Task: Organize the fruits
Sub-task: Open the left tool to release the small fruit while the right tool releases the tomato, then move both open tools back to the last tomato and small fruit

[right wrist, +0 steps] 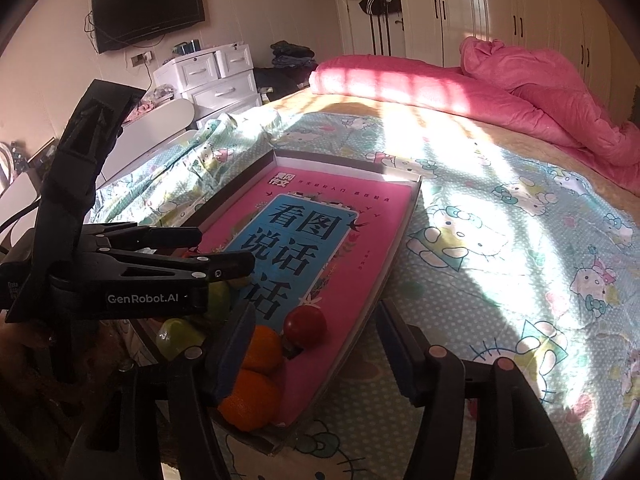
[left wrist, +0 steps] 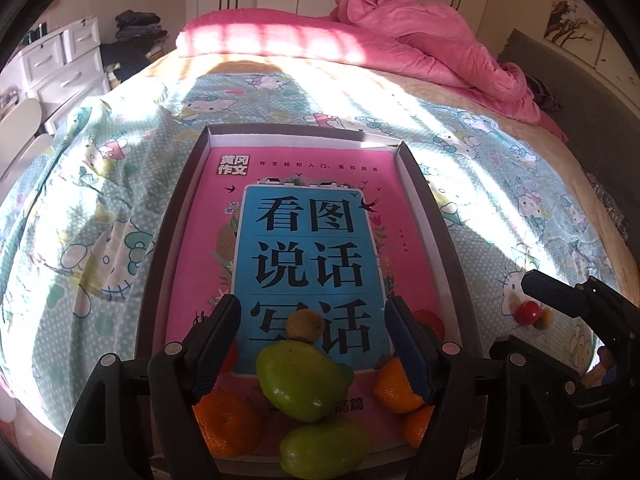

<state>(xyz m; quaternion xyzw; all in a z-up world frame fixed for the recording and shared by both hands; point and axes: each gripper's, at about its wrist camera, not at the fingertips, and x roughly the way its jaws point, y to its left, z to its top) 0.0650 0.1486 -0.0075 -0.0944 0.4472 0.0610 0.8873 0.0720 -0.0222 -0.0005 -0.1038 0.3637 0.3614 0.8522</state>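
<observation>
The shallow dark-rimmed cardboard box [left wrist: 436, 216] with a pink and blue book cover as its floor lies on the bed, and the fruits are gathered at its near end. The left gripper [left wrist: 312, 344] stands open and empty, directly over the upper green mango-shaped fruit [left wrist: 300, 380], whose long axis runs across its jaws. The right gripper [right wrist: 312, 344], also open and empty, has the red tomato [right wrist: 306, 326] just ahead, so the left hand is the nearer to the green fruit

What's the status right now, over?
Left gripper open, right gripper open, both empty. Round oranges, green mangoes in shallow cardboard tray. Nothing blocking.
</observation>
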